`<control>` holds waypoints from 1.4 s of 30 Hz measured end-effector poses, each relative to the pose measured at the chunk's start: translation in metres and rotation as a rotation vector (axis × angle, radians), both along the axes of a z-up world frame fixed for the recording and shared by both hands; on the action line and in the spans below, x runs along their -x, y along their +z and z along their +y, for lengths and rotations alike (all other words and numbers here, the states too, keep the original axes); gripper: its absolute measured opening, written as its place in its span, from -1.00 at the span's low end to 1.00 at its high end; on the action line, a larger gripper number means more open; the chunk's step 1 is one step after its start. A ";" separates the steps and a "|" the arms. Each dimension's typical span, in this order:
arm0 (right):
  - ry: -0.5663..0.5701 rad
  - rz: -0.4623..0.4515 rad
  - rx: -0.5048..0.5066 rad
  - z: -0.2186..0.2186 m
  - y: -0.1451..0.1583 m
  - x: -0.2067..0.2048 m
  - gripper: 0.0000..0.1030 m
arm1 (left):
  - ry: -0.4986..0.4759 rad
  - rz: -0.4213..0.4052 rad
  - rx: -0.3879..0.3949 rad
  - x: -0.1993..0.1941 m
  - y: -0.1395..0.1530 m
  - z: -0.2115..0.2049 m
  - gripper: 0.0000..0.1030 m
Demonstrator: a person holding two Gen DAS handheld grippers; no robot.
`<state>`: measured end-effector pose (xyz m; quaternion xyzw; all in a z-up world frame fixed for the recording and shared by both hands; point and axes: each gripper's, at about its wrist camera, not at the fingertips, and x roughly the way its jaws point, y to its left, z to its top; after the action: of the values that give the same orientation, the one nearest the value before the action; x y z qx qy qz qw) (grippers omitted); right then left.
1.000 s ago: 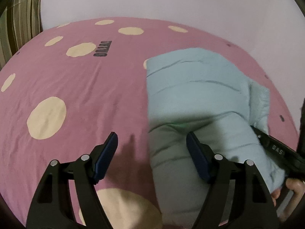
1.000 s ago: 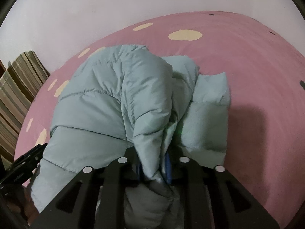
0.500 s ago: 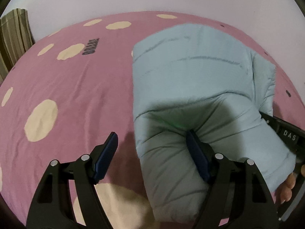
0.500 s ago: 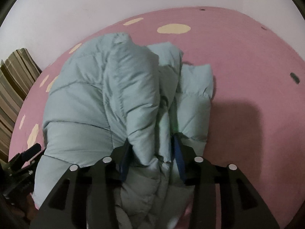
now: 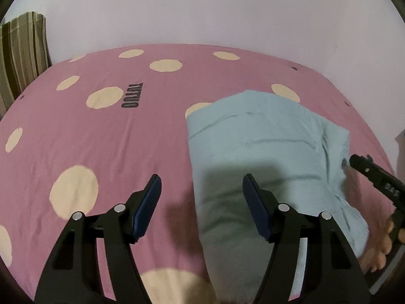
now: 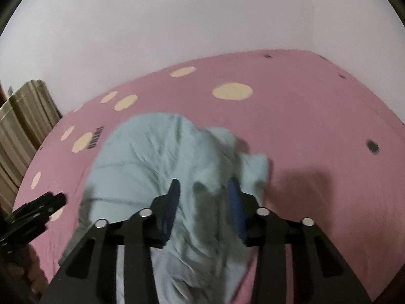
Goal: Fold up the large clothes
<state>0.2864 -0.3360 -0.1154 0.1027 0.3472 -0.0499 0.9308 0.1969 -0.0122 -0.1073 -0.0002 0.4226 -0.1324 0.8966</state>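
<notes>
Both grippers empty, left gripper and right gripper jaws closing over folded puffer jacket; press edges flat, square bundle.

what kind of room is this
Probably a bedroom: a pink spotted bedsheet covers a wide soft surface against a plain wall, a striped curtain hangs at the side, and a pale blue puffer jacket lies on it.

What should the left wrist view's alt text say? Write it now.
A folded pale-blue puffer jacket lies on a pink bedspread with cream dots. The left claw hovers above its near left edge, jaws closing with nothing between them.
</notes>
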 end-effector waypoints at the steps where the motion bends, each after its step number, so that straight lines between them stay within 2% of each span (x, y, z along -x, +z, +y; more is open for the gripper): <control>1: 0.017 -0.001 -0.001 0.002 0.000 -0.007 -0.41 | -0.006 0.012 0.001 -0.005 -0.003 -0.002 0.29; 4: 0.041 0.018 -0.003 0.007 -0.008 -0.026 -0.53 | -0.028 0.049 -0.041 -0.024 -0.018 -0.017 0.29; 7: 0.011 0.061 0.009 0.003 -0.022 -0.041 -0.58 | -0.031 0.058 -0.109 -0.031 -0.030 -0.032 0.29; 11: -0.016 0.139 -0.004 -0.010 -0.044 -0.056 -0.60 | -0.047 0.082 -0.150 -0.035 -0.040 -0.042 0.29; 16: -0.012 0.176 0.013 -0.012 -0.065 -0.067 -0.64 | -0.061 0.119 -0.168 -0.042 -0.056 -0.052 0.27; 20: -0.013 0.185 -0.009 -0.017 -0.070 -0.069 -0.64 | -0.061 0.144 -0.143 -0.048 -0.063 -0.051 0.27; 24: -0.006 0.157 -0.015 -0.018 -0.057 -0.060 -0.53 | -0.046 0.136 -0.095 -0.046 -0.049 -0.039 0.29; 25: -0.006 0.147 -0.028 -0.019 -0.052 -0.055 -0.36 | -0.027 0.141 -0.065 -0.045 -0.044 -0.031 0.29; 26: -0.006 0.138 -0.049 -0.021 -0.047 -0.049 -0.06 | -0.008 0.146 -0.027 -0.045 -0.039 -0.022 0.29; 28: -0.008 0.131 -0.076 -0.026 -0.042 -0.038 0.17 | 0.018 0.158 0.026 -0.044 -0.035 -0.008 0.39; 30: -0.006 0.129 -0.095 -0.029 -0.039 -0.031 0.17 | 0.040 0.191 0.096 -0.042 -0.037 0.007 0.50; 32: -0.010 0.143 -0.119 -0.032 -0.042 -0.026 0.25 | 0.055 0.223 0.128 -0.040 -0.042 0.012 0.56; 36: -0.019 0.182 -0.215 -0.042 -0.060 -0.027 0.38 | 0.028 0.276 0.194 -0.038 -0.061 0.010 0.59; 39: -0.016 0.194 -0.245 -0.044 -0.069 -0.030 0.49 | 0.015 0.311 0.275 -0.044 -0.070 0.012 0.63; 40: -0.014 0.198 -0.253 -0.045 -0.072 -0.032 0.51 | 0.003 0.348 0.323 -0.050 -0.076 0.014 0.65; 42: -0.010 0.204 -0.278 -0.046 -0.078 -0.035 0.54 | -0.010 0.385 0.365 -0.056 -0.083 0.015 0.72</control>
<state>0.3210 -0.3817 -0.1932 0.2264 0.4430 -0.0161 0.8673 0.2525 0.0027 -0.1906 -0.1853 0.5546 -0.2084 0.7840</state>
